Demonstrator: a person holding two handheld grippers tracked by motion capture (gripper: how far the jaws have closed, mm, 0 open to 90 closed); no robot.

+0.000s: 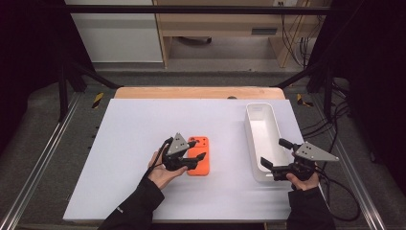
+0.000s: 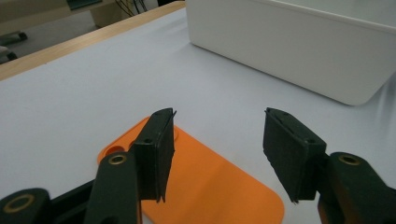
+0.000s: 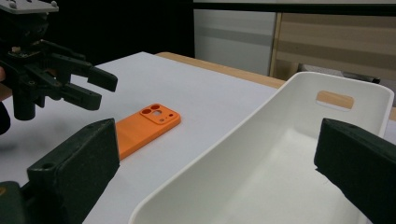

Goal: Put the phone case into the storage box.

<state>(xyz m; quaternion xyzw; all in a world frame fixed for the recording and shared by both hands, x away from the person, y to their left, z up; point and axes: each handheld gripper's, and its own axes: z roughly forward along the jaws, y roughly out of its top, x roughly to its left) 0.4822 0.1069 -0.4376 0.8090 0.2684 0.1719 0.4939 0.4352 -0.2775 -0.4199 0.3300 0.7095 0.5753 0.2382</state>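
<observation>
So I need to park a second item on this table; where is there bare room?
The widest free patch is the white table top left of the flat orange phone case, out to the left edge. A narrower strip lies between the case and the long white plastic bin. It is crowded at the case, under the left gripper, and at the bin's near end by the right gripper.

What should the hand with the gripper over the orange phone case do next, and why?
Probably lower the left gripper a little and close it on the orange phone case. Its jaws stand apart over the case, which lies flat on the white mat, and the pads do not press on it. The white bin nearby sits empty.
</observation>
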